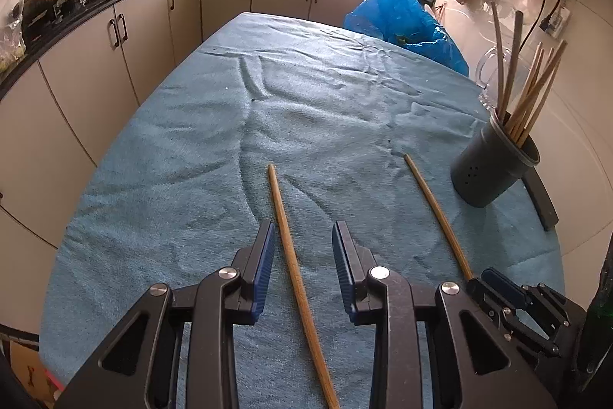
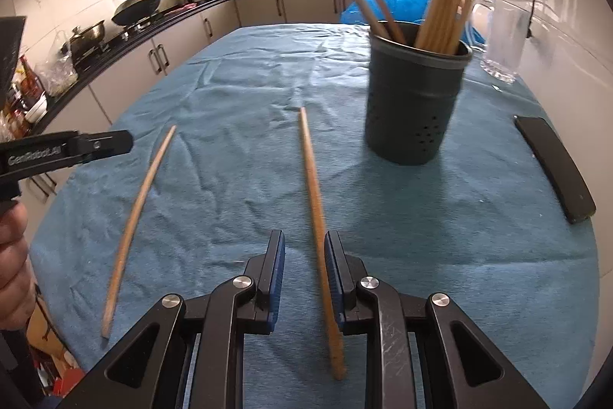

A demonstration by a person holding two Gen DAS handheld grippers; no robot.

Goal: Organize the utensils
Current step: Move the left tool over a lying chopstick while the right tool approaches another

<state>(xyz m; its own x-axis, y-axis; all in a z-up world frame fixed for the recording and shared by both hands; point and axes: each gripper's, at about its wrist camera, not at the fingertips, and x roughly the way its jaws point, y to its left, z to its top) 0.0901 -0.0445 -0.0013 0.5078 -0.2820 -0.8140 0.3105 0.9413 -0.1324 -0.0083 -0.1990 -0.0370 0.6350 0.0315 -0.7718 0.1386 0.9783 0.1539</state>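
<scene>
**A:** Left wrist view first, left to right. What shows?

**B:** The left gripper (image 1: pixel 303 238) hangs over the blue cloth (image 1: pixel 161 156), jaws apart, with one chopstick (image 1: pixel 291 267) lying on the cloth between them, touching neither pad. Right of it lies a second chopstick (image 1: pixel 436 213), then the dark utensil holder (image 1: pixel 494 171), upright, with more sticks standing in it.

**A:** And the right wrist view?

**B:** The right gripper (image 2: pixel 304 248) is parted too, straddling the second chopstick (image 2: pixel 318 217), which lies close along the right pad; whether they touch, I can't tell. The holder (image 2: pixel 417 102) stands beyond, a black flat object (image 2: pixel 555 167) far right.
</scene>
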